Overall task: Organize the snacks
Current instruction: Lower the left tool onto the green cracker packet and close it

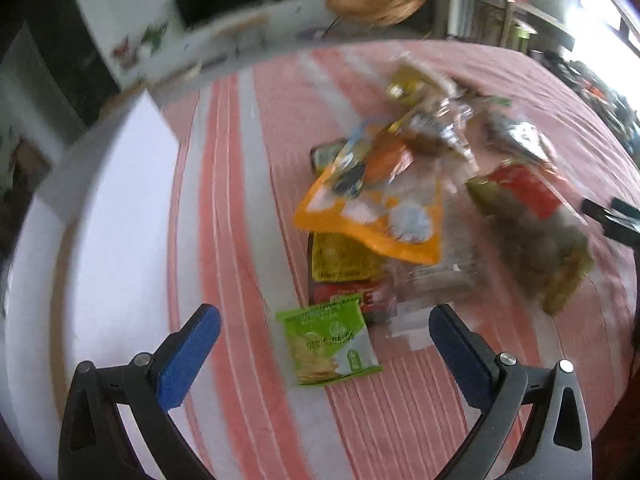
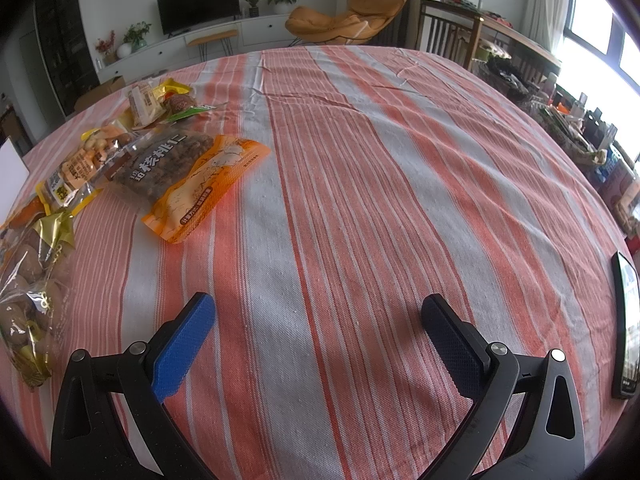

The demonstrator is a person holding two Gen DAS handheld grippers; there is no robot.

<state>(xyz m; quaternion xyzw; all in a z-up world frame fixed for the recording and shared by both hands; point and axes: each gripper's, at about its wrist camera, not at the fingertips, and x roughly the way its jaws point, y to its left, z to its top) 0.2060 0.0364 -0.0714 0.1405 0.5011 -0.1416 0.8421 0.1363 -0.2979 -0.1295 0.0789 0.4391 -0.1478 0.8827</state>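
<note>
Left gripper (image 1: 324, 330): jaws spread wide, holding nothing, above the striped tablecloth (image 1: 248, 208).
Green packet (image 1: 331, 344): lies flat on the cloth between the left fingers, nearer the 12 o'clock side of the gap, touching neither pad.
Snack pile (image 1: 400, 200): heaped at 12 to 1 o'clock from the green packet; an orange-bordered bag (image 1: 372, 216) lies on top of a yellow and red pack (image 1: 344, 264). The view is motion-blurred, so the other wrappers are probably mixed nut and biscuit bags.
White box (image 1: 108, 240): at 9 o'clock, beside the pile's side of the table.
Right gripper (image 2: 318, 326): released, wide apart, over bare cloth (image 2: 360, 200).
Walnut bag (image 2: 192, 176): orange, at 11 o'clock in the right view, well apart from the fingers.
Phone (image 2: 626, 324): at 3 o'clock by the table edge.
</note>
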